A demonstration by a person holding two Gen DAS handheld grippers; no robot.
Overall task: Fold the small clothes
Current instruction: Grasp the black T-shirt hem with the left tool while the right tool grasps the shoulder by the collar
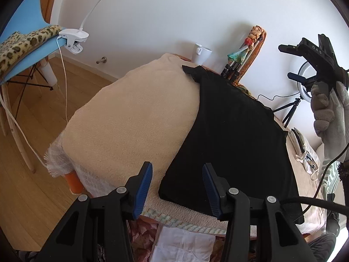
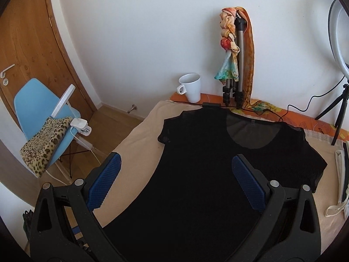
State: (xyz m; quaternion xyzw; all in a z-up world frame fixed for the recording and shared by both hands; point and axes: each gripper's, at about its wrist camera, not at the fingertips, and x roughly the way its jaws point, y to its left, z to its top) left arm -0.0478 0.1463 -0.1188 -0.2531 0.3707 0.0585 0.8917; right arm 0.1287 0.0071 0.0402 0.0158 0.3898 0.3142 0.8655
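1. I'm looking at the black top lying flat on the beige cover of the worktop, neckline toward the far edge near the white mug, hem toward the near edge.
2. I'm holding the left gripper over the top's near-left hem corner, tilted downward; the jaws are standing partly apart with nothing pinched between them.
3. I'm keeping the right gripper above the middle of the garment, jaws wide and empty, angled down toward the collar.
4. In the left view, the gloved hand is carrying the right gripper up high by the right edge, clear of the cloth.
5. To do this well, I'm judging the left pads should catch only the hem edge, both layers, without snagging the cover.
6. The sheer sleeves look flimsy, so I'm favouring a slow, even lift.
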